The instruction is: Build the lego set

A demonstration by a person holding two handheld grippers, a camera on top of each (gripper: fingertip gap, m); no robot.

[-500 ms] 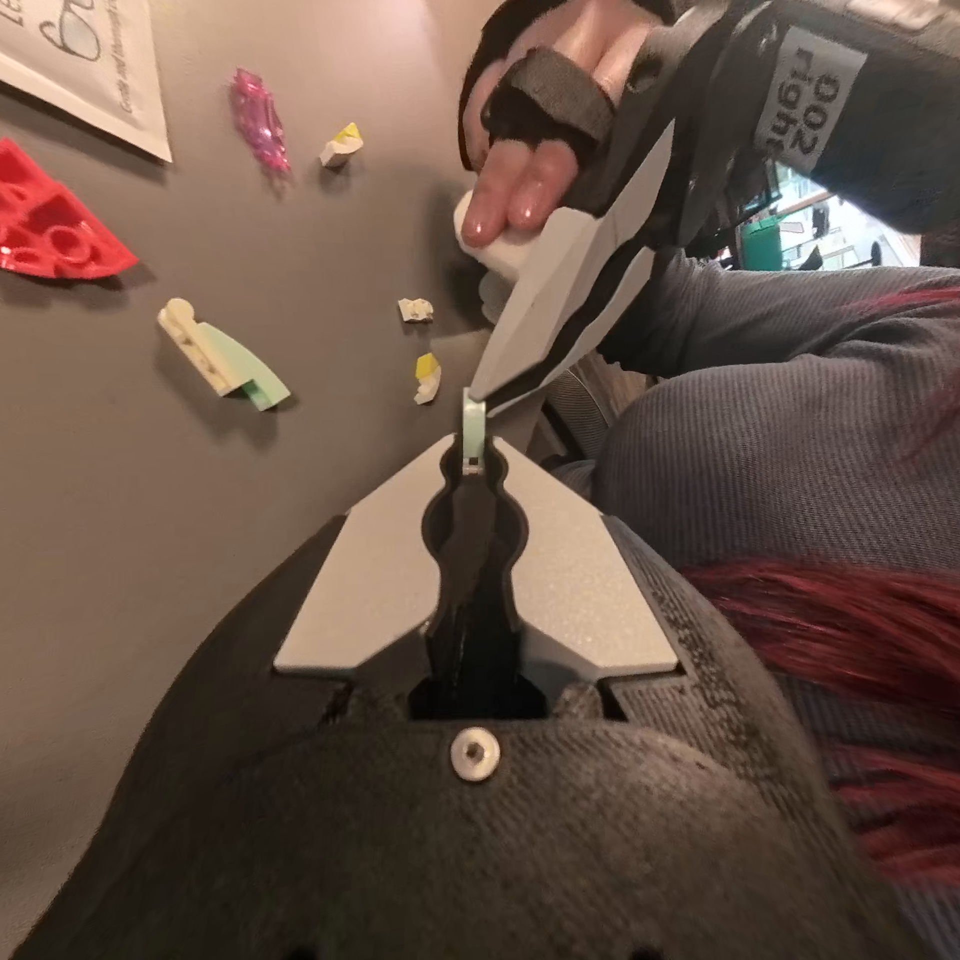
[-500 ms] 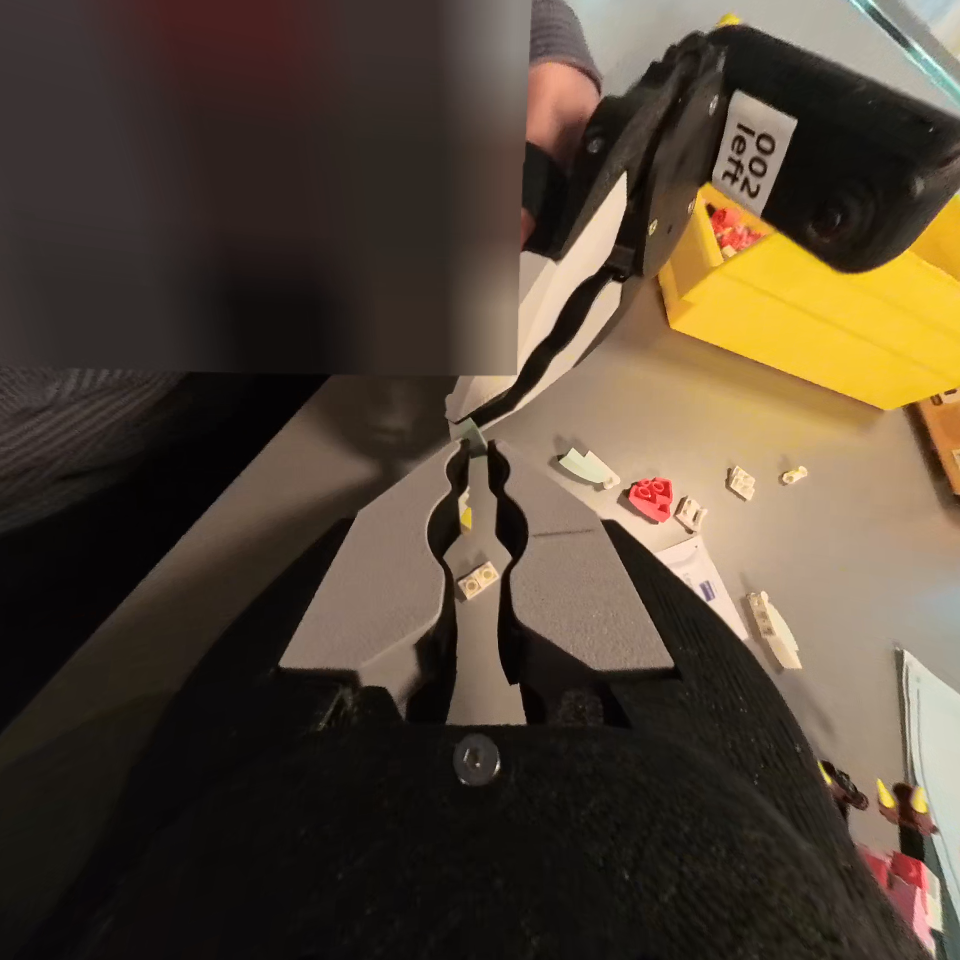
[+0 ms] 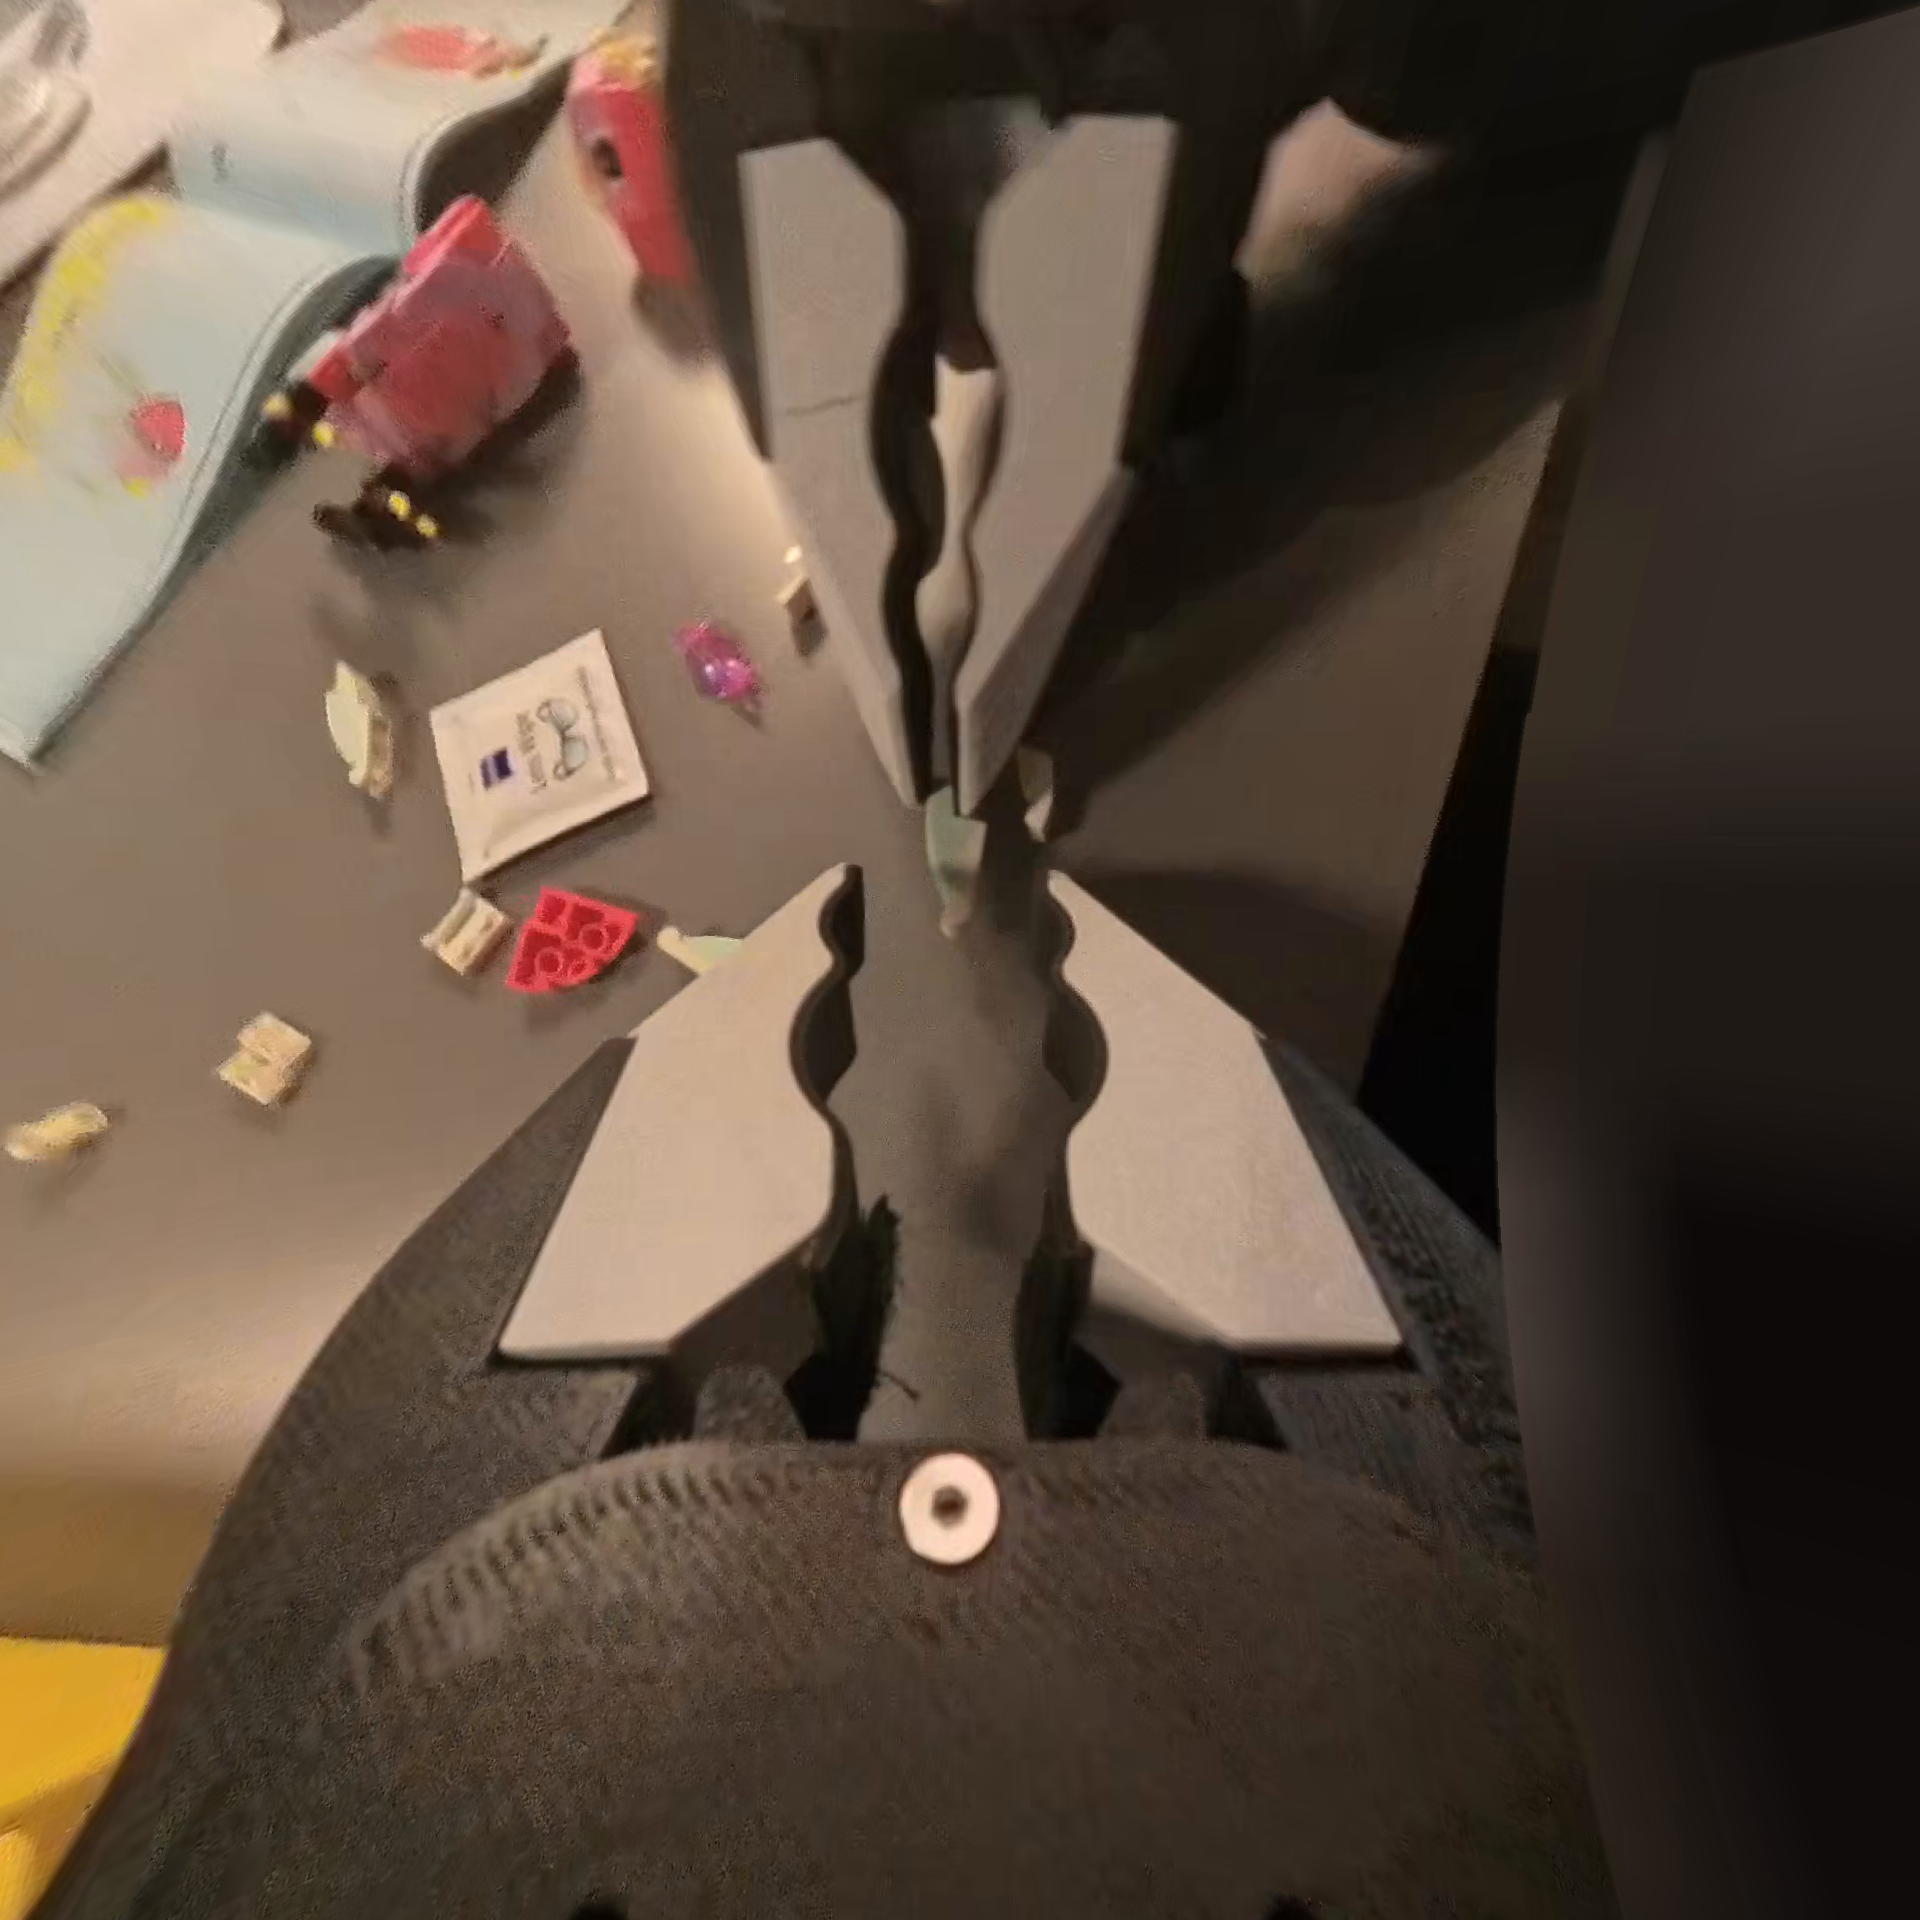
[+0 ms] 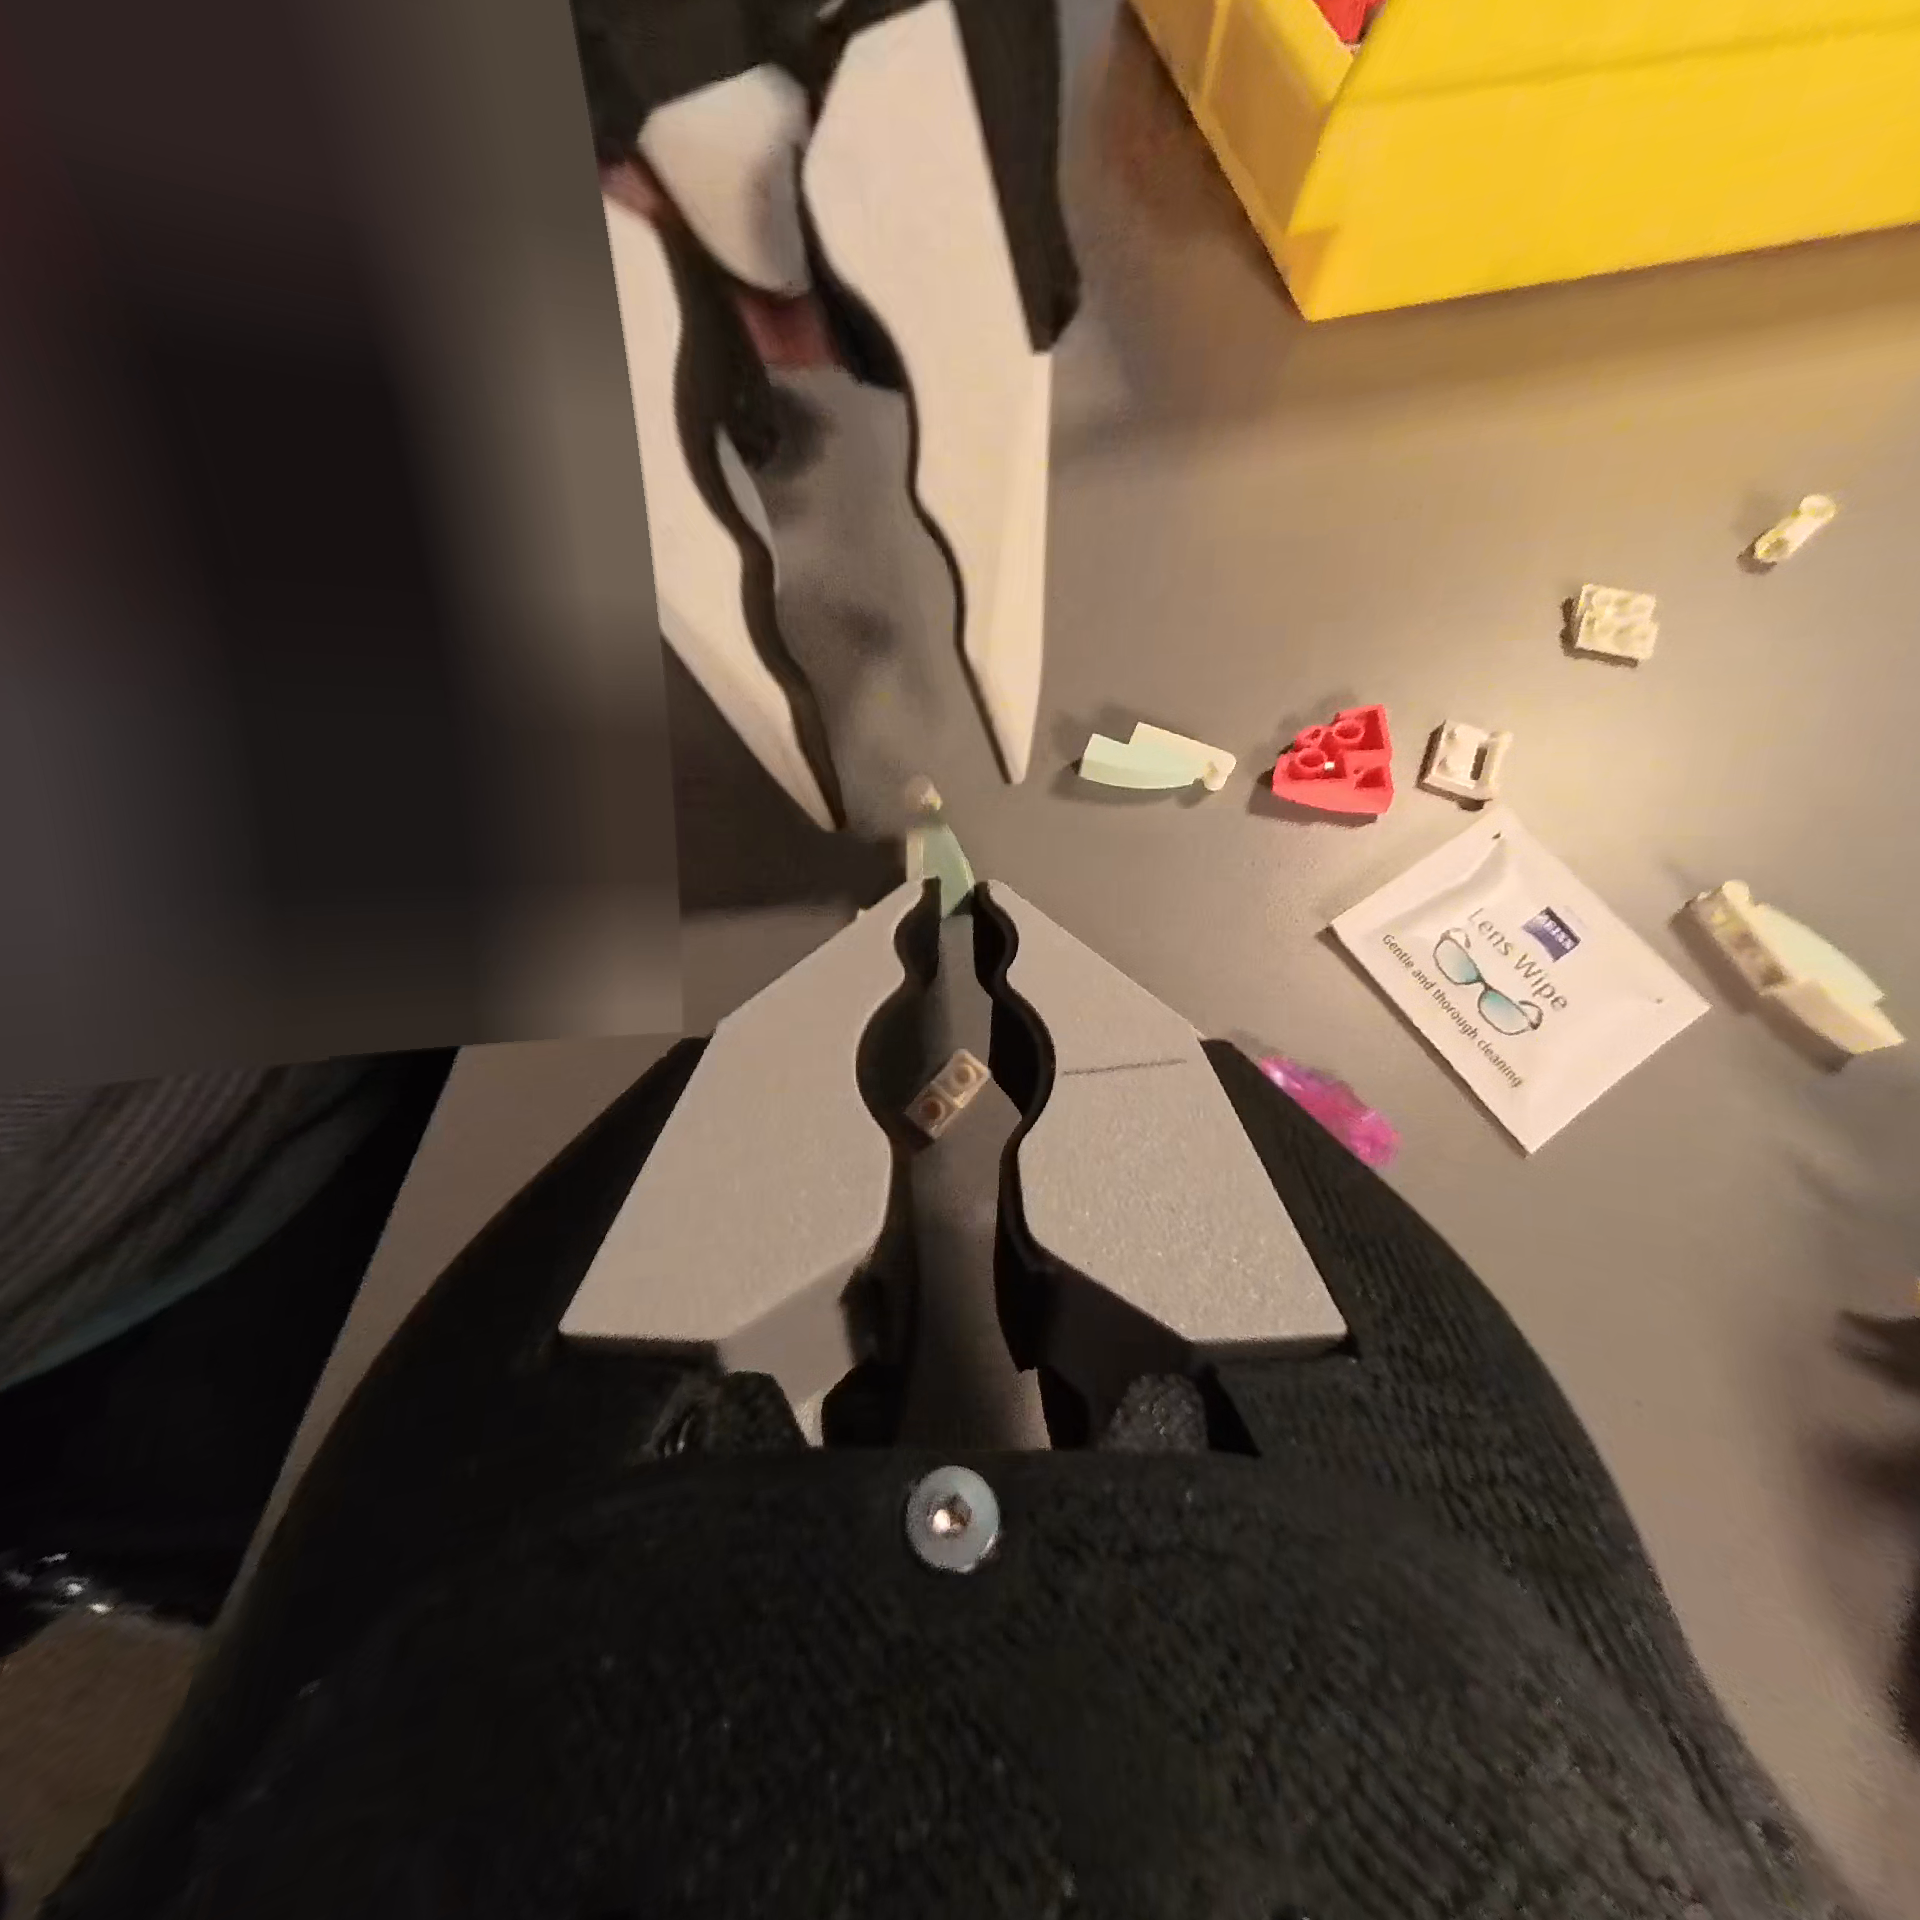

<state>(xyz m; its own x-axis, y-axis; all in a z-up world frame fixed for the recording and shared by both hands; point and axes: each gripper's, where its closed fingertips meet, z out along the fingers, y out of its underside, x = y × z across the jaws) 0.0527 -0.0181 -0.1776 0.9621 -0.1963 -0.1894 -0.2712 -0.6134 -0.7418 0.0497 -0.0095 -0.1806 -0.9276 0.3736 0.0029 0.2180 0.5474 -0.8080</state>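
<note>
My right gripper [image 4: 954, 891] is shut on a small mint-green brick piece [image 4: 940, 857] and holds it above the grey table [image 4: 1247, 520]. The piece sticks out ahead of its fingertips. My left gripper [image 3: 954, 883] is open and empty, and the piece [image 3: 951, 842] hangs in the gap just ahead of its tips. In the left wrist view the right gripper [image 3: 940, 795] comes down from the top, pinching that piece. In the right wrist view the left gripper [image 4: 920, 795] stands open, facing mine, its tips to either side of the piece's far end.
A yellow bin [image 4: 1558, 156] stands at the back right. On the table lie a white sachet [image 4: 1517, 977], a red wedge brick [image 4: 1335, 774], a mint curved piece [image 4: 1143, 774], a pink clear piece [image 4: 1340, 1112] and small white bricks [image 4: 948, 1089]. A pale blue booklet [image 3: 156, 416] lies far left. My left and right fingertips are right by each other. From either gripper's tips it is about 11 cm to the white sachet [image 4: 1517, 977]. It is also in sight in the left wrist view [image 3: 540, 732].
The left gripper, which was shut on the mint piece, has opened and let it go. The piece now sits in the right gripper alone. Both views have swung round.
</note>
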